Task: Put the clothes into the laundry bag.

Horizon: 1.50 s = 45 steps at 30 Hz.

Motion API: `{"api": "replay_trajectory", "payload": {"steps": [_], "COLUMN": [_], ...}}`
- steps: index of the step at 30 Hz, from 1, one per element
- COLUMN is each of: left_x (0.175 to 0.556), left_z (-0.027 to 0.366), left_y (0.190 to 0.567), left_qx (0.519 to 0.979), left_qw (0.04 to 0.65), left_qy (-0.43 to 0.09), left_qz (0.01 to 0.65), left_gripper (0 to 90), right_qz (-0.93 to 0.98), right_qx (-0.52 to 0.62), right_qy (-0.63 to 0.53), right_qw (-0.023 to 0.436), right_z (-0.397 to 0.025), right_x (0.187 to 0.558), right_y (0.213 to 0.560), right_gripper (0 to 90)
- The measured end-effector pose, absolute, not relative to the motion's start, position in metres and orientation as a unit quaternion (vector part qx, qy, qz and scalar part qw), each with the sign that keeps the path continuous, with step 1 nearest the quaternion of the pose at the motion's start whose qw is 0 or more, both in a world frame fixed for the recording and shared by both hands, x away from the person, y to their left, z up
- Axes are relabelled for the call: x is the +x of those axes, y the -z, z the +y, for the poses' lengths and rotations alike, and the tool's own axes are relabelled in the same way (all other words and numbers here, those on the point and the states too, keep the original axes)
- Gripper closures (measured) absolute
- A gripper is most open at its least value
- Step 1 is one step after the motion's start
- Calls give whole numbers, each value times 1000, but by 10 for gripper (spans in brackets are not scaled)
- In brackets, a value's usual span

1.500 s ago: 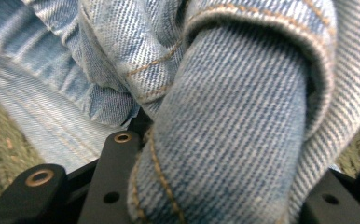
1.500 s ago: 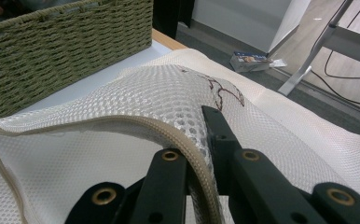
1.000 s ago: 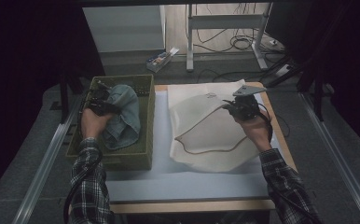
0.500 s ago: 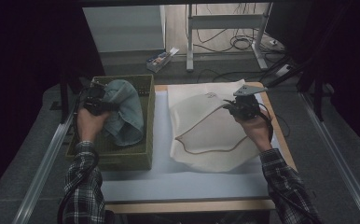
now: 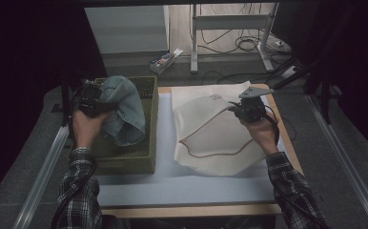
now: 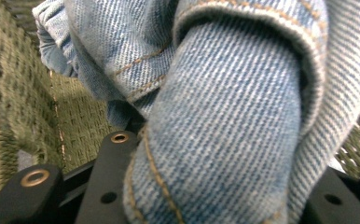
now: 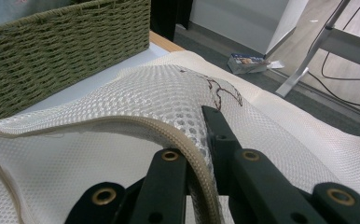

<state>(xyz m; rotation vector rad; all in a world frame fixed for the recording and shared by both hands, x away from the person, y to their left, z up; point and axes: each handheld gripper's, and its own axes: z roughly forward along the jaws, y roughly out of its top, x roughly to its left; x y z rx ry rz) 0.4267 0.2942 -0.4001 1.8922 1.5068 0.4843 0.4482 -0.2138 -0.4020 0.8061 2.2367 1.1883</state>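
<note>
My left gripper (image 5: 92, 98) has its jaws clamped on a fold of the denim garment (image 5: 122, 114), which fills the space straight ahead of them in the left gripper view (image 6: 225, 116) and hangs down from them into the woven basket (image 5: 148, 143), whose green wall sits to the lower left of the jaws in that view (image 6: 10, 102). My right gripper (image 5: 249, 110) is closed on the zipped rim of the white mesh laundry bag (image 5: 215, 138); in the right gripper view the rim (image 7: 178, 140) runs between the two jaws and curls away to their left, lifting the upper layer off the lower one so that the mouth gapes toward the basket side. That is the relation the next move hangs on, as I judge it: the opening lies to the left of my right jaws and faces the hand with the denim, while the denim lies across the basket wall from it, well apart from the mouth. The left hand is the nearer one to the garment and already has it, so I would carry the cloth up over the basket's near wall and sideways, leading with the hanging end, while my right jaws keep the rim raised. The bag's long axis runs away from me up the table (image 5: 139, 191).
</note>
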Motion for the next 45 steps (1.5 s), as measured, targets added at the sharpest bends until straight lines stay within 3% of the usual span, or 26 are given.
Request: {"api": "replay_trajectory", "payload": {"steps": [21, 45], "left_x": [394, 360], "left_z": [299, 284], "left_y": [373, 360], "left_qx": [714, 703], "left_qw": [376, 448], "left_qy": [-225, -222], "left_qz": [546, 506], "left_gripper": [591, 585], "right_qz": [814, 815], "right_qx": [295, 295], "right_qy": [-439, -438], "right_qw": [240, 238], "right_z": [-215, -213], "right_x": [448, 448], "right_y": [401, 402], "right_gripper": [855, 854]}}
